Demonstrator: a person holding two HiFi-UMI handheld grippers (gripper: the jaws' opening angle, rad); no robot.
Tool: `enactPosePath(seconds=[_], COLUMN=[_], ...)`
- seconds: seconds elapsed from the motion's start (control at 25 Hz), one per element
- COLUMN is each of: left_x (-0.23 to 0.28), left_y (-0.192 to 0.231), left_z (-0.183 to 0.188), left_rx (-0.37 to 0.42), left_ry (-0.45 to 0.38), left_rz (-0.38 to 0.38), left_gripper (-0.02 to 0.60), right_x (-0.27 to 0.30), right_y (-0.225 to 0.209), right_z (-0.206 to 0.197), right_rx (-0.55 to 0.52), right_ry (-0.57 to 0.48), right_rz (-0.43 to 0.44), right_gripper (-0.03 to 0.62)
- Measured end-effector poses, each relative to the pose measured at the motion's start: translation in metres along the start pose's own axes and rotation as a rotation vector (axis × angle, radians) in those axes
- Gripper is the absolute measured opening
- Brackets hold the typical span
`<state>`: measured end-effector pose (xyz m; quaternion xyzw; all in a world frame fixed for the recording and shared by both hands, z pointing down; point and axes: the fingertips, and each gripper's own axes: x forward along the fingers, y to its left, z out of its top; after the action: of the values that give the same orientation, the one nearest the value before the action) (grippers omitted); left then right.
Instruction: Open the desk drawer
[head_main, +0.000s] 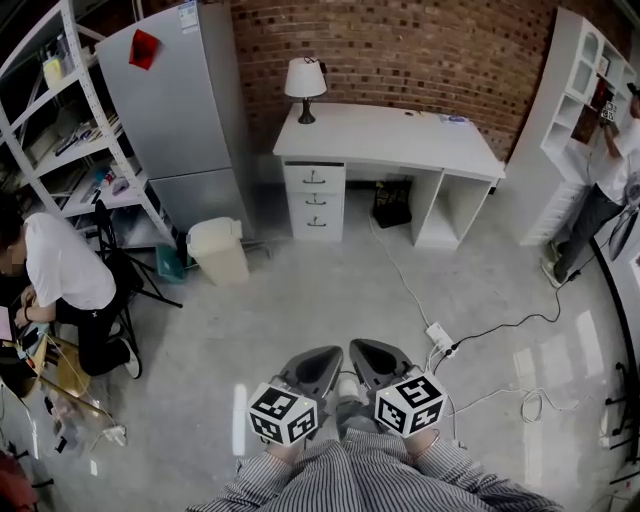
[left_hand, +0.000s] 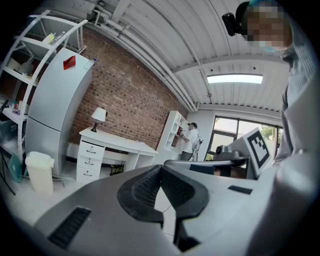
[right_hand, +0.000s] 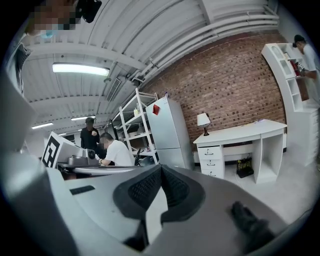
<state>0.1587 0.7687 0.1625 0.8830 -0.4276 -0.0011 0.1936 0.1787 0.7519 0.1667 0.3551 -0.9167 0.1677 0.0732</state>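
Note:
The white desk (head_main: 395, 137) stands against the brick wall, far across the floor from me. Its stack of three drawers (head_main: 314, 200) sits under the left end, all pushed in, each with a small dark handle. The same drawers show small in the left gripper view (left_hand: 89, 160) and in the right gripper view (right_hand: 211, 161). My left gripper (head_main: 320, 362) and right gripper (head_main: 371, 358) are held side by side low in the head view, pointing toward the desk. Both are shut with nothing between the pads (left_hand: 161, 168) (right_hand: 161, 167).
A grey fridge (head_main: 185, 110) and a cream bin (head_main: 220, 250) stand left of the desk. A lamp (head_main: 305, 85) sits on the desktop. A power strip (head_main: 440, 335) with cables lies on the floor ahead. One person (head_main: 65, 275) crouches at left, another (head_main: 600, 190) stands by the white bookcase.

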Motion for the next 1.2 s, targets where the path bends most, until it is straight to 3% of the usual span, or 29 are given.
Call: enactPosePath(seconds=[0.28, 0.52, 0.76, 1.2], left_x=[0.09, 0.153, 0.194, 0.223], left_y=[0.063, 0.118, 0.142, 0.187], left_z=[0.059, 0.107, 0.105, 0.095], left_rx=[0.007, 0.03, -0.001, -0.037], left_ry=[-0.037, -0.103, -0.068, 0.002], left_rz=[0.007, 0.074, 0.092, 0.08], left_gripper=[0.008, 0.008, 0.008, 0.008], right_x=[0.072, 0.126, 0.157, 0.211], right_y=[-0.077, -0.144, -0.177, -0.205], right_z=[0.062, 0.104, 0.101, 0.098], right_rx=[-0.039, -0.054, -0.024, 0.048], right_ry=[-0.009, -0.02, 0.026, 0.044], right_rz=[0.073, 0.071, 0.099, 0.111], right_gripper=[0.015, 0.015, 0.015, 0.015])
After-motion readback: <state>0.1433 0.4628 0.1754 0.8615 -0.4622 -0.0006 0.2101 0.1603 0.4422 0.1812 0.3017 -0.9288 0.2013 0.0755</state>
